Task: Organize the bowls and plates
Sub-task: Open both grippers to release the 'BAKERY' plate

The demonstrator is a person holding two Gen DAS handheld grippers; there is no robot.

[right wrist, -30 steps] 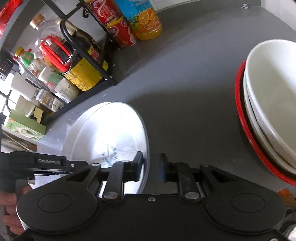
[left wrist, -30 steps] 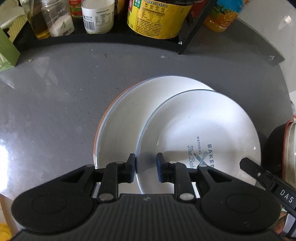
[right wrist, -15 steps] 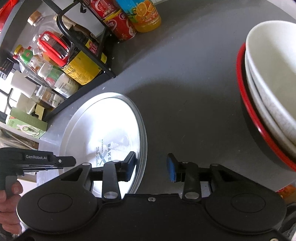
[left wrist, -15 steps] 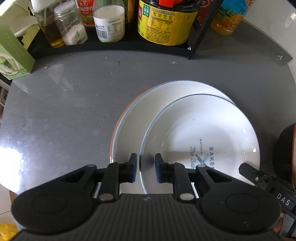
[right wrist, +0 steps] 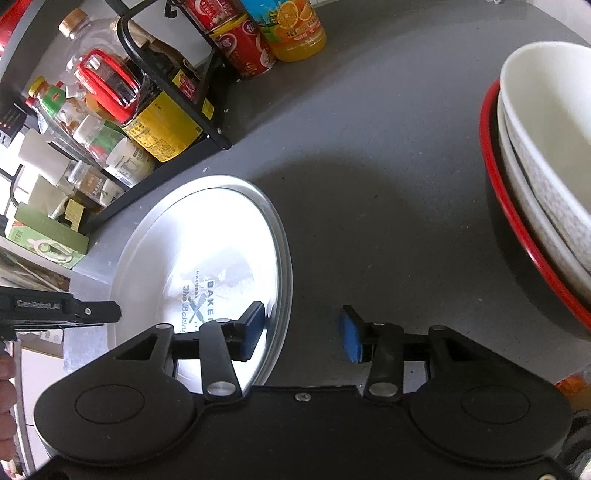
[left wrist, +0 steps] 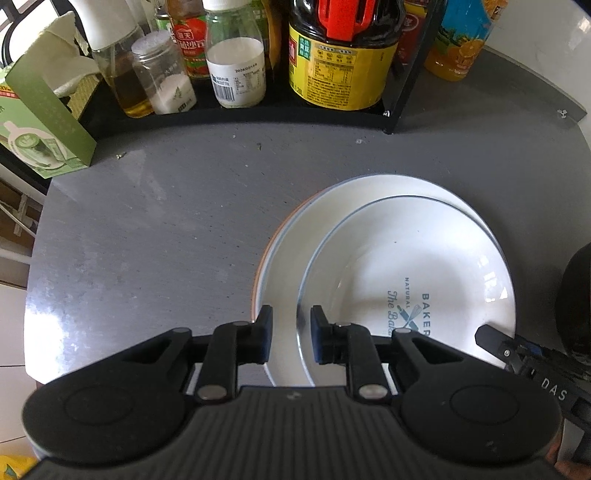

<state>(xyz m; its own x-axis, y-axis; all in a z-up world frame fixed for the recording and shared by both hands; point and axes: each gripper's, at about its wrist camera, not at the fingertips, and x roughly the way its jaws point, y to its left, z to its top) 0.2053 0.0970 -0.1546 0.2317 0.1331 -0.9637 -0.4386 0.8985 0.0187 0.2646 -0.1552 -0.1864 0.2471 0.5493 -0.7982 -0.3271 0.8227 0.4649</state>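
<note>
A white plate printed "BAKER" (left wrist: 424, 266) lies on top of a larger white plate (left wrist: 317, 236), which rests on an orange-rimmed one (left wrist: 257, 275). My left gripper (left wrist: 290, 332) hovers over the stack's near rim. Its pads stand a narrow gap apart and press on nothing. In the right wrist view the printed plate (right wrist: 207, 251) lies flat. My right gripper (right wrist: 301, 321) straddles its rim with jaws opening, and neither pad touches the rim. Stacked white bowls (right wrist: 546, 140) sit in a red-rimmed black bowl (right wrist: 495, 192) at the right.
A black rack (left wrist: 258, 114) of bottles and jars lines the back of the grey table (left wrist: 166, 229). A green box (left wrist: 48, 133) stands at the left, an orange juice bottle (right wrist: 295, 29) and red cans (right wrist: 243, 51) behind. The table's edge runs along the left.
My right gripper's jaws spread apart and let go of the printed plate's rim. My left gripper rose a little above the stack, and the plate stayed down.
</note>
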